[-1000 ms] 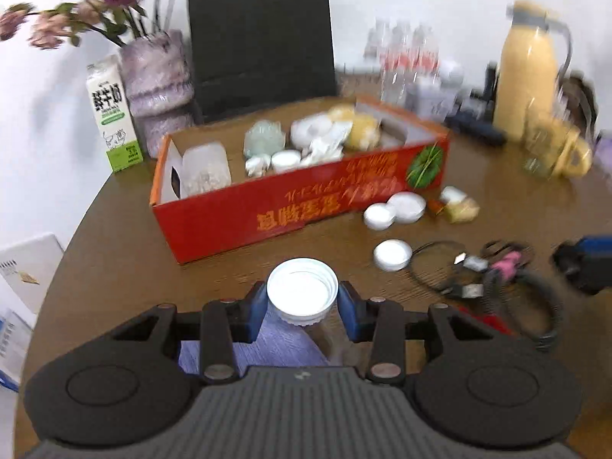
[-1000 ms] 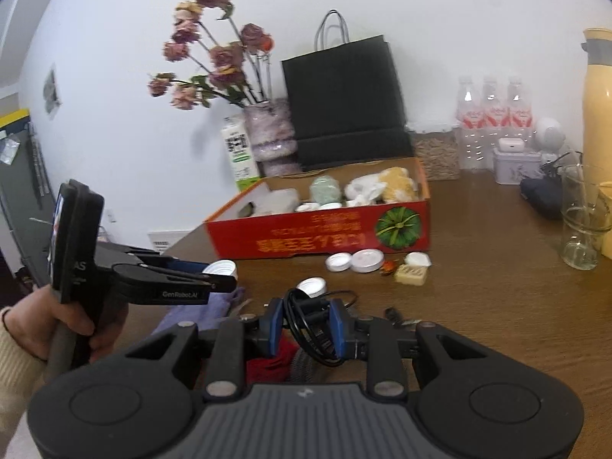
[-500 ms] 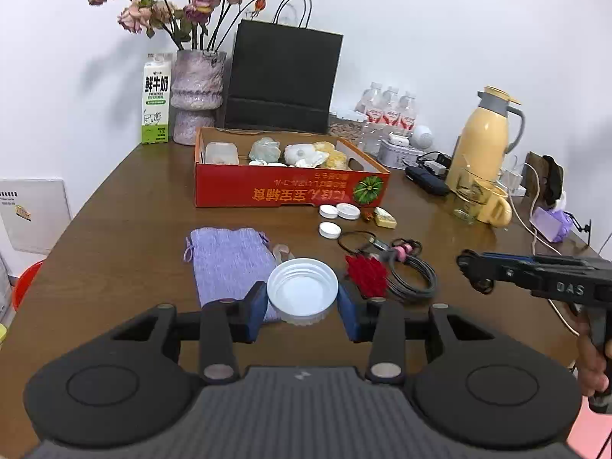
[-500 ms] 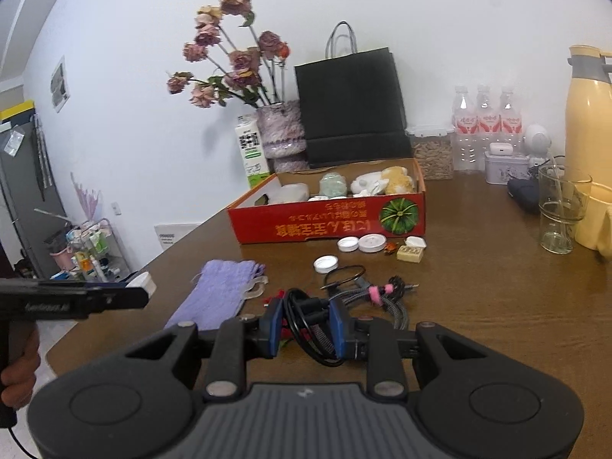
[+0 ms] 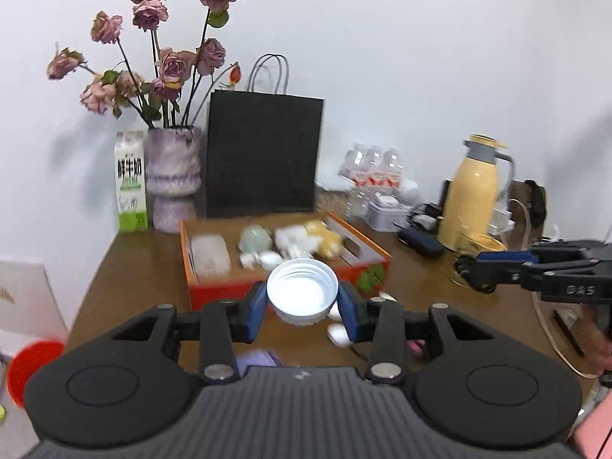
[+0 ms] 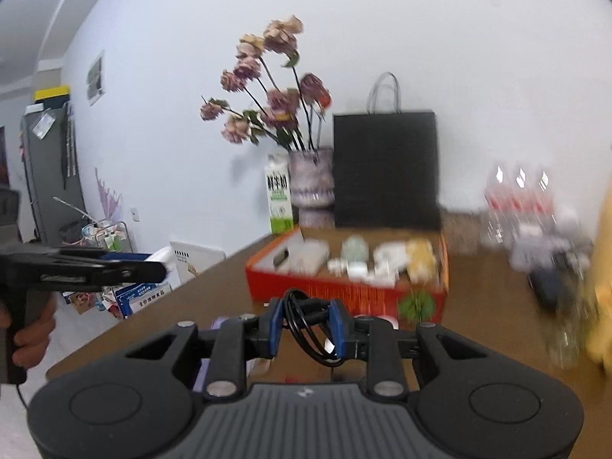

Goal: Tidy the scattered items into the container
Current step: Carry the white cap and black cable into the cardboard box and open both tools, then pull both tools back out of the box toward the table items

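My left gripper (image 5: 302,308) is shut on a white plastic lid (image 5: 302,294), held hollow side up above the table, just in front of the red cardboard box (image 5: 214,290). My right gripper (image 6: 306,325) is shut on a coiled black cable (image 6: 310,329), also lifted off the table, with the red cardboard box (image 6: 344,292) beyond it. The box holds several pale items. In the left wrist view the right gripper (image 5: 464,266) shows at the right; in the right wrist view the left gripper (image 6: 162,267) shows at the left, gripped by a hand (image 6: 26,340).
Behind the box stand a milk carton (image 5: 131,183), a vase of dried roses (image 5: 174,179) and a black paper bag (image 5: 264,153). Water bottles (image 5: 373,179), a yellow flask (image 5: 474,195) and a glass (image 6: 566,329) stand at the right. White lids (image 5: 338,332) lie below my left gripper.
Both grippers have risen from the table with the lid and the cable still held. The purple cloth and loose items have dropped below the view; the box now sits level with the fingers.
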Demonstrator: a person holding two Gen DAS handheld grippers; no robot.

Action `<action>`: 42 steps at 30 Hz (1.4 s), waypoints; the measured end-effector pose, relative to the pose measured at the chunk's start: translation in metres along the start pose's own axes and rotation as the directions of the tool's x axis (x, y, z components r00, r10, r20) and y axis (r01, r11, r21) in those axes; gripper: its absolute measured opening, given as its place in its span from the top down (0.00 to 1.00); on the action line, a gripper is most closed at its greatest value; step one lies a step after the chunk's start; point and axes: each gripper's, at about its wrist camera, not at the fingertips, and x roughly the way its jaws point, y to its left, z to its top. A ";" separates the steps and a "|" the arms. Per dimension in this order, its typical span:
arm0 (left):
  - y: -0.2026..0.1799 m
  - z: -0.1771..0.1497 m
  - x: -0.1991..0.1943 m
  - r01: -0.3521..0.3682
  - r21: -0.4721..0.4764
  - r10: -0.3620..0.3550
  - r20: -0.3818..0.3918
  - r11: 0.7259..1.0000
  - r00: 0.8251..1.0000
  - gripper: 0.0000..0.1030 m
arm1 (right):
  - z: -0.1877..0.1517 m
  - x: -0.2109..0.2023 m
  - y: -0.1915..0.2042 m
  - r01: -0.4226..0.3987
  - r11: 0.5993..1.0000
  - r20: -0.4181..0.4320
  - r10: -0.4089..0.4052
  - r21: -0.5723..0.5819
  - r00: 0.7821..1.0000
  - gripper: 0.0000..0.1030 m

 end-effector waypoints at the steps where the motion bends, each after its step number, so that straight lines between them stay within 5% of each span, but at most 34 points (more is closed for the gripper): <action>1: 0.007 0.009 0.013 -0.005 0.001 0.005 -0.007 1.000 1.000 0.60 | 0.013 0.013 -0.003 -0.008 1.000 0.005 0.008 -0.016 1.000 0.76; 6: 0.046 0.050 0.090 0.018 -0.016 -0.020 -0.119 1.000 0.993 0.60 | 0.068 0.089 -0.023 -0.058 0.998 -0.015 0.058 -0.039 0.998 0.76; 9: 0.065 0.063 0.141 0.014 -0.027 -0.019 -0.211 1.000 0.977 0.60 | 0.092 0.159 -0.040 -0.115 0.993 -0.126 0.116 0.012 0.985 0.76; 13: 0.080 0.060 0.216 -0.039 -0.002 0.036 -0.344 0.999 0.938 0.60 | 0.103 0.249 -0.057 -0.123 0.989 -0.276 0.141 0.084 0.951 0.76; 17: 0.086 0.042 0.280 -0.095 0.071 0.117 -0.470 0.993 0.875 0.60 | 0.094 0.339 -0.072 -0.080 0.981 -0.416 0.148 0.177 0.897 0.76; 22: 0.092 0.027 0.314 -0.155 0.163 0.217 -0.498 0.974 0.839 0.58 | 0.077 0.406 -0.078 0.007 0.975 -0.525 0.115 0.224 0.843 0.76; 24: 0.091 0.026 0.315 -0.134 0.178 0.206 -0.489 0.975 0.848 0.44 | 0.069 0.420 -0.078 0.032 0.972 -0.550 0.104 0.231 0.829 0.71; 29: 0.086 0.037 0.303 -0.115 0.185 0.189 -0.459 0.976 0.868 0.37 | 0.067 0.424 -0.084 0.029 0.950 -0.522 0.145 0.311 0.840 0.46; 37: 0.091 0.082 0.254 -0.143 0.078 0.162 -0.399 0.987 0.903 0.34 | 0.111 0.363 -0.098 0.054 0.961 -0.440 0.074 0.272 0.895 0.46; 42: 0.084 0.096 0.203 -0.195 0.130 0.229 -0.356 0.972 0.906 0.29 | 0.119 0.303 -0.117 0.114 0.971 -0.438 -0.010 0.211 0.899 0.46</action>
